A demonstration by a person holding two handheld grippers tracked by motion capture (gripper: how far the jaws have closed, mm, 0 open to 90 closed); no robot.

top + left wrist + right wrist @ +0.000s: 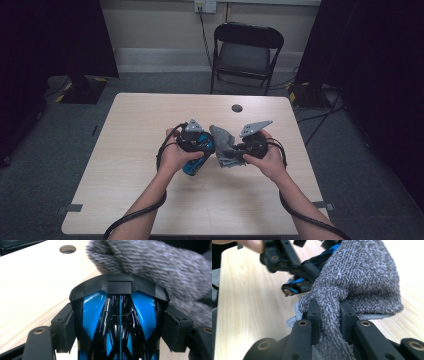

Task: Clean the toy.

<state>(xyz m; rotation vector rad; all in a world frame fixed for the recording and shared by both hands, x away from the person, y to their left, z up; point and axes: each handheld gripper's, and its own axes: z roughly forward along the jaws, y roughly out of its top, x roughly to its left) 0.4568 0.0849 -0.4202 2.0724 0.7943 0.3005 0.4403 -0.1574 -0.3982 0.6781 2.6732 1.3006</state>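
- A light wooden desk (pixel 150 200) with a round hole (pixel 237 108) near its far edge is seen
- A black folding chair (pixel 246 52) is placed behind it
- A wall socket (pixel 205 5) is mounted above

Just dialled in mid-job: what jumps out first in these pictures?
At the middle of the table, both grippers meet over a grey knitted cloth. The right gripper is shut on a bunched fold of it. The left gripper clamps a glossy blue-and-black object, its front end against the cloth. Past the table's far edge stands a black folding chair.
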